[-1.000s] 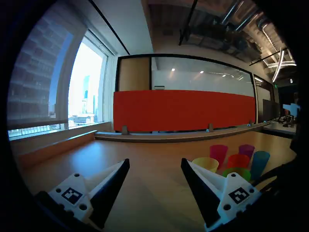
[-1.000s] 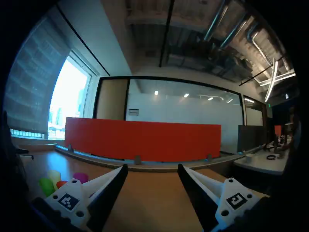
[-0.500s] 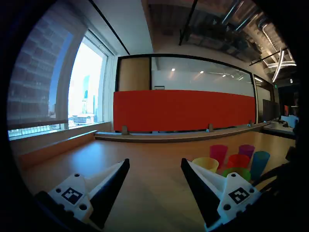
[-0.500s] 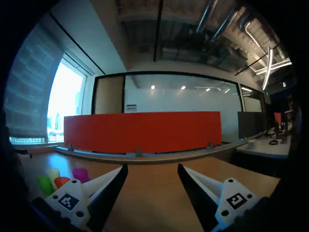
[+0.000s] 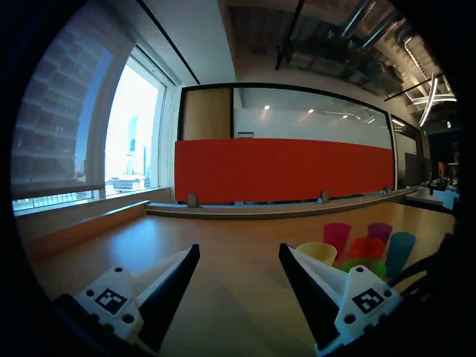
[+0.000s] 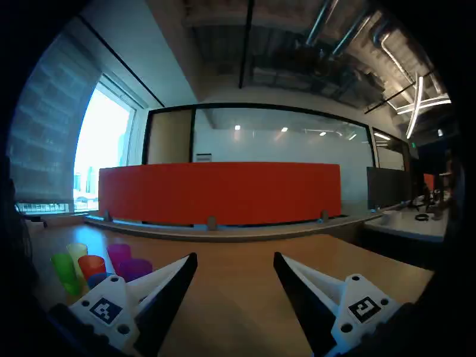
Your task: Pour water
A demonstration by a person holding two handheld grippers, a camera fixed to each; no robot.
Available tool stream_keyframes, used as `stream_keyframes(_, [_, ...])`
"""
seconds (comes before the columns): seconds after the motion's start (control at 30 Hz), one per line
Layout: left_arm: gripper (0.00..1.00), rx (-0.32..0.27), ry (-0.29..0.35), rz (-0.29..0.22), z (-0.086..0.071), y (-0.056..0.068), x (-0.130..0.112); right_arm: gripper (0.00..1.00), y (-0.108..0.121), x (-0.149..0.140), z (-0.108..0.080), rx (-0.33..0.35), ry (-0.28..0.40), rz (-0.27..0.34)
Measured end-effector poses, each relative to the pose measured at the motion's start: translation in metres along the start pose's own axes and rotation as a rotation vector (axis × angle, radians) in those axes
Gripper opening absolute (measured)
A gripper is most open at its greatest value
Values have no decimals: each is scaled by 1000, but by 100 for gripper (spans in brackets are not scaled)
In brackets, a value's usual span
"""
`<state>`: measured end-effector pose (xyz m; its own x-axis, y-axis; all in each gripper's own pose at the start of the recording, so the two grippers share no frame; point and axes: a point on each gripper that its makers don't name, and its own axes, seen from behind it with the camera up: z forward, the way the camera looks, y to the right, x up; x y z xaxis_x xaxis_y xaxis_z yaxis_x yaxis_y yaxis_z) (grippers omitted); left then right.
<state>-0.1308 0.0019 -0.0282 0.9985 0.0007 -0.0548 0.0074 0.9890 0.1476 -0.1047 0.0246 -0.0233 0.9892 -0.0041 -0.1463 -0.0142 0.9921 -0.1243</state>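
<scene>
In the left gripper view my left gripper [image 5: 239, 253] is open over the wooden table [image 5: 226, 238], nothing between its fingers. To its right stands a cluster of plastic cups: yellow [image 5: 318, 251], pink [image 5: 337, 233], orange [image 5: 366, 246], purple [image 5: 379, 231], blue [image 5: 400, 248] and green [image 5: 362, 263], partly behind the right finger [image 5: 321, 297]. In the right gripper view my right gripper [image 6: 235, 262] is open and empty above the table [image 6: 238, 285]. The same cups stand at its lower left: green [image 6: 63, 271], yellow [image 6: 77, 253], orange [image 6: 91, 266], two purple ones [image 6: 118, 254].
An orange divider panel [image 5: 282, 169] runs along the table's far edge, with a glass wall behind it. A bright window [image 5: 131, 143] is on the left. A second desk with monitors [image 6: 404, 220] stands to the right.
The right gripper has tipped downward: more of the table and the cups now shows at its lower left. The left gripper has held still.
</scene>
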Motion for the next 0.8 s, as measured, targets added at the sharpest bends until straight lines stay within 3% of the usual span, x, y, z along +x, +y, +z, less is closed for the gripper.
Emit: stream_keyframes(0.8, [99, 0, 0, 0, 0, 0, 0, 99, -5, -17, 8, 6, -38, -13])
